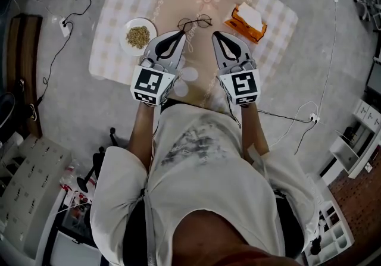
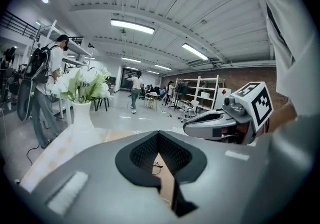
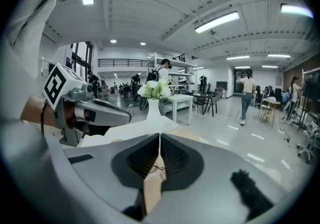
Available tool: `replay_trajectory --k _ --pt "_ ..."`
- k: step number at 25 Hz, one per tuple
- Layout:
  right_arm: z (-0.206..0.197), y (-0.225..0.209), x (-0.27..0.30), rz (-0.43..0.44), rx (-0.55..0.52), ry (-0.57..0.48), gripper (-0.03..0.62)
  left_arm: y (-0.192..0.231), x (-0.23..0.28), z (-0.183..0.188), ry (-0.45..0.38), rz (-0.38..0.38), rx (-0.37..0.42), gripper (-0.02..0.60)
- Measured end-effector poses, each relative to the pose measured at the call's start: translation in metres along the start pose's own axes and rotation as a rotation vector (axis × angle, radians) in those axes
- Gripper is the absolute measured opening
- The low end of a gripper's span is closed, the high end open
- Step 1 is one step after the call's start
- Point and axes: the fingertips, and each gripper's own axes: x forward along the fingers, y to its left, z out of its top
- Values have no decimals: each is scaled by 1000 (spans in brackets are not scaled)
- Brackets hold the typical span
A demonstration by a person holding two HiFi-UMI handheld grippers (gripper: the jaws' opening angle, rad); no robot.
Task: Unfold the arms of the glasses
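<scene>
We look down on a table under a checked tablecloth (image 1: 113,33). The glasses (image 1: 194,22) lie near its middle, between a dish of seeds (image 1: 138,36) and an orange tissue box (image 1: 247,22), just beyond our two grippers. The left gripper (image 1: 180,34) and the right gripper (image 1: 216,34) are both clenched with nothing between their jaws, tips aimed towards the glasses but apart from them. The thin arms seem folded behind the round lenses, though we cannot be sure. We judge the task not begun: both arms are left to swing out.
</scene>
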Motion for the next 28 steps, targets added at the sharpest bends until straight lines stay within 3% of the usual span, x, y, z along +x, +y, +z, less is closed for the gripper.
replay_trajectory --k 10,17,28 --pt "-19 -11 20 0 -17 56 18 10 24 -14 59 -34 53 11" --pt "-36 -18 34 1 -40 120 18 16 41 -32 132 -65 152 11" --pt "-57 -23 50 17 -69 193 20 22 62 -59 206 -113 176 15"
